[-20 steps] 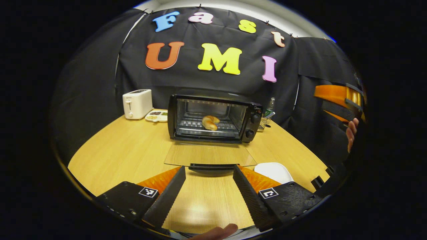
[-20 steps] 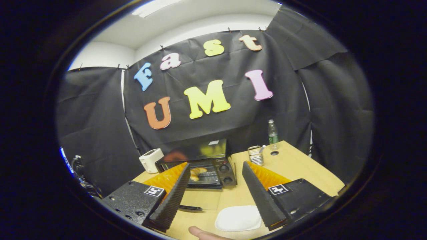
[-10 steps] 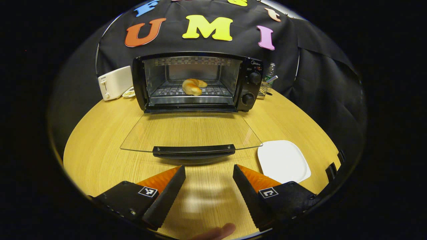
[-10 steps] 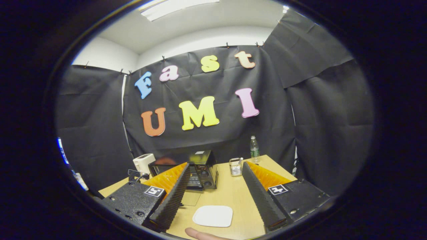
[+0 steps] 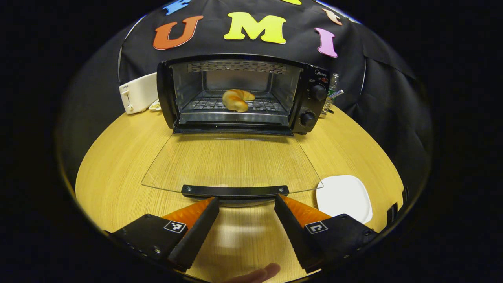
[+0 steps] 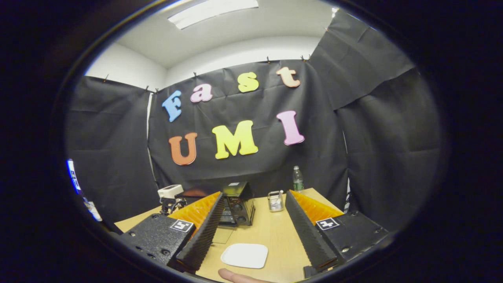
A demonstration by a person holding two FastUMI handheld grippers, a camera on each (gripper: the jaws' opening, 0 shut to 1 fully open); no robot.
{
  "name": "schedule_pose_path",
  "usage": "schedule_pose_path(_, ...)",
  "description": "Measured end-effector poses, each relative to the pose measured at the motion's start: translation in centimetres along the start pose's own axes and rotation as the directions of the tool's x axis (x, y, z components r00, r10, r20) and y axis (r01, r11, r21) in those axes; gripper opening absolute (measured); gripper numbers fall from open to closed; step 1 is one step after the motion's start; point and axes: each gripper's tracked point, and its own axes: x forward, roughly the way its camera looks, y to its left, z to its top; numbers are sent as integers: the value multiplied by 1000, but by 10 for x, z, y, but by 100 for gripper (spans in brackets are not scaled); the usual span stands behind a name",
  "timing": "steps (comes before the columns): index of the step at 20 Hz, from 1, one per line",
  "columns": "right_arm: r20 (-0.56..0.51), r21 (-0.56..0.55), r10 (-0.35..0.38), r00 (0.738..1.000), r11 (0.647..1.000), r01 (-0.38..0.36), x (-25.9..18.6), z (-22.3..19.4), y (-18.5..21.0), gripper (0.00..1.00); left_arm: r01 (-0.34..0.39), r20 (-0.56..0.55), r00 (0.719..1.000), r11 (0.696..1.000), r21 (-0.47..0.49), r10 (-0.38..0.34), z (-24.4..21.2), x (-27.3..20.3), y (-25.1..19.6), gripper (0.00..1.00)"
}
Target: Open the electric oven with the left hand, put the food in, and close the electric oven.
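Cloth-walled recording booth: oven (image 5: 235,94) and toaster (image 5: 135,92) on table (image 5: 118,165).

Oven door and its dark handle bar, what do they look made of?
The flat-lying oven door looks like clear glass: the wood grain of the table shows through it. The black handle bar seems matte plastic or coated metal, screwed at both ends.

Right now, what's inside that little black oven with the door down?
One golden bread roll lies on the wire rack inside the oven. Its glass door lies open and flat. The floor under the rack is mostly hidden.
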Motion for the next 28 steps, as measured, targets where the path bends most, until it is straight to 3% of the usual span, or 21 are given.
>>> schedule_pose_path(13,-29,32,21,999,999,-20,6,-12,5,93,20,-29,999,1000,-12,-20,-11,-1,-4,94)
schedule_pose_path(19,-54,36,26,998,999,-24,8,-21,4,93,-22,-85,996,999,-33,19,-20,11,4,94)
schedule_pose_path(28,-70,37,28,997,999,-25,15,-26,6,93,-31,-64,998,999,-28,29,-9,4,1,94)
